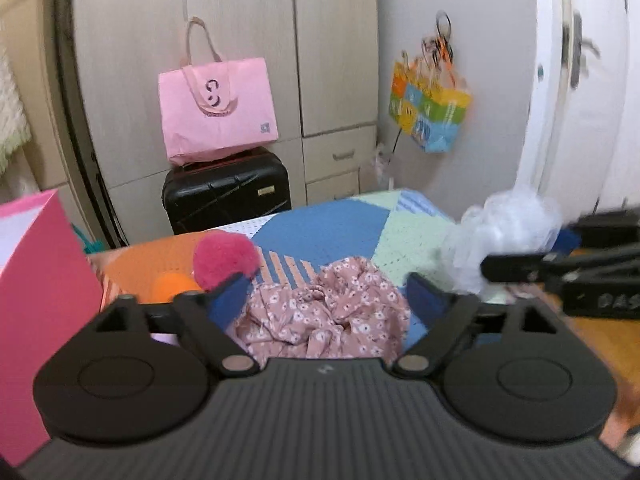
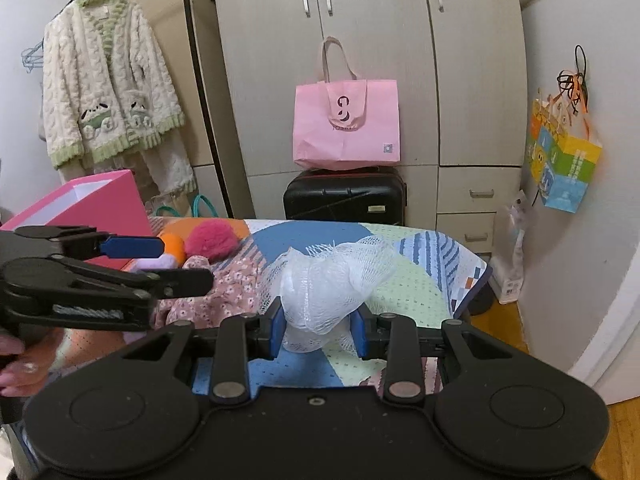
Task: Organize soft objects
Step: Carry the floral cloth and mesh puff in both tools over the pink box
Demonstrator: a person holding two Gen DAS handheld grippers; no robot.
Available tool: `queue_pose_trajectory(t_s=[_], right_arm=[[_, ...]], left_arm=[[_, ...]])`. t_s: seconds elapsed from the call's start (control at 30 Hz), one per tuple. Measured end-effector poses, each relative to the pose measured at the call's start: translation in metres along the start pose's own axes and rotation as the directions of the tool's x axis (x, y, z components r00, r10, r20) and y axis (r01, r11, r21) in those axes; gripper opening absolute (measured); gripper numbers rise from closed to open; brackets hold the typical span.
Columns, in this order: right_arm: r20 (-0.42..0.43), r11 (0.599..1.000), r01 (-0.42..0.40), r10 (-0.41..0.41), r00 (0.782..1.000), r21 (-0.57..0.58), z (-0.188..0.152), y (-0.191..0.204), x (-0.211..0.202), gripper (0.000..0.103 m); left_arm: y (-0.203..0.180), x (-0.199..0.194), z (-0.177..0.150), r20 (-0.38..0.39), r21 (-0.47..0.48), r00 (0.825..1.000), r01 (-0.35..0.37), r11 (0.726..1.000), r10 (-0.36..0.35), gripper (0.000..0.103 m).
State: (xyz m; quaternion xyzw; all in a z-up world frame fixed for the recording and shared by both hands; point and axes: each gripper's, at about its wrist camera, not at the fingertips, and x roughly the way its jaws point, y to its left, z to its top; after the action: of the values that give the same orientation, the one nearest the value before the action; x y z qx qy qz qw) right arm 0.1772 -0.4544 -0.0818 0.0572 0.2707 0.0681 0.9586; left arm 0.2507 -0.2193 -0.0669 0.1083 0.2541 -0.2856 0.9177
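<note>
My right gripper (image 2: pixel 319 330) is shut on a white mesh bath sponge (image 2: pixel 332 276) and holds it above the patterned cloth; the sponge also shows in the left wrist view (image 1: pixel 504 236). My left gripper (image 1: pixel 326 294) is open and empty, just above a crumpled pink floral cloth (image 1: pixel 324 316), which also shows in the right wrist view (image 2: pixel 224 284). A magenta pompom (image 1: pixel 224 258), an orange ball (image 1: pixel 172 286) and a lilac soft piece (image 2: pixel 154 262) lie at the far left. An open pink box (image 1: pixel 38 292) stands left.
A patchwork cloth (image 1: pixel 332 232) covers the table. Behind stand a black suitcase (image 2: pixel 346 196) with a pink tote (image 2: pixel 346 128), a wardrobe (image 2: pixel 360 60) and a hanging colourful bag (image 2: pixel 564 164). A fluffy robe (image 2: pixel 112 80) hangs left.
</note>
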Motion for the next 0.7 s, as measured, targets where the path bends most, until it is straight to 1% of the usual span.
queue_pose_trajectory(t_s=[0.07,0.1,0.17,0.2,0.23,0.27,0.3,0.33,0.4,0.43,0.47,0.53,0.7], right_arm=[[0.01,1.0,-0.005,0.005,1.0,0.004,0.001,-0.002,0.0,0.038],[0.015,1.0,-0.008,0.008,1.0,0.008,0.002,-0.003,0.001,0.038],[0.021,1.0,-0.008,0.008,1.0,0.021,0.001,-0.007,0.002,0.038],[0.019,1.0,-0.01,0.009,1.0,0.03,0.0,-0.009,0.004,0.039],[0.016,0.999,-0.011,0.01,1.0,0.038,-0.002,-0.011,0.005,0.039],[0.012,0.999,-0.012,0.012,1.0,0.045,-0.003,-0.013,0.007,0.039],[0.005,0.999,-0.016,0.015,1.0,0.049,-0.005,-0.014,0.008,0.039],[0.0,0.999,-0.018,0.018,1.0,0.051,-0.008,-0.013,0.009,0.039],[-0.014,0.998,-0.026,0.027,1.0,0.052,-0.012,-0.012,0.012,0.039],[-0.02,0.998,-0.031,0.032,0.999,0.051,-0.014,-0.01,0.014,0.039],[-0.024,0.998,-0.036,0.037,0.999,0.049,-0.016,-0.009,0.015,0.039],[-0.029,0.998,-0.041,0.043,0.999,0.04,-0.019,-0.005,0.015,0.039],[-0.033,0.998,-0.05,0.051,0.998,0.024,-0.026,0.006,0.009,0.039]], left_arm=[[-0.006,0.011,0.002,-0.033,0.032,0.999,-0.014,0.999,0.015,0.093],[-0.008,0.017,0.002,-0.055,0.042,0.998,-0.008,0.999,0.01,0.093],[-0.008,0.028,0.001,-0.112,0.029,0.994,0.012,1.0,-0.009,0.093],[-0.006,0.033,-0.001,-0.138,0.006,0.99,0.02,1.0,-0.02,0.092],[-0.004,0.035,-0.003,-0.145,-0.012,0.989,0.027,1.0,-0.028,0.091],[-0.003,0.036,-0.005,-0.147,-0.014,0.989,0.027,1.0,-0.029,0.085],[-0.003,0.037,-0.008,-0.154,-0.003,0.988,0.021,1.0,-0.022,0.07],[-0.003,0.037,-0.01,-0.162,0.004,0.987,0.017,1.0,-0.016,0.063],[0.0,0.033,-0.012,-0.154,-0.021,0.987,0.045,0.999,-0.048,0.034],[0.001,0.031,-0.013,-0.156,-0.027,0.986,0.048,0.998,-0.051,0.029],[0.002,0.029,-0.013,-0.155,-0.031,0.987,0.04,0.999,-0.044,0.022],[0.003,0.025,-0.015,-0.15,-0.042,0.987,0.043,0.998,-0.049,0.019],[0.01,0.01,-0.017,-0.122,-0.121,0.989,0.066,0.99,-0.08,0.018]])
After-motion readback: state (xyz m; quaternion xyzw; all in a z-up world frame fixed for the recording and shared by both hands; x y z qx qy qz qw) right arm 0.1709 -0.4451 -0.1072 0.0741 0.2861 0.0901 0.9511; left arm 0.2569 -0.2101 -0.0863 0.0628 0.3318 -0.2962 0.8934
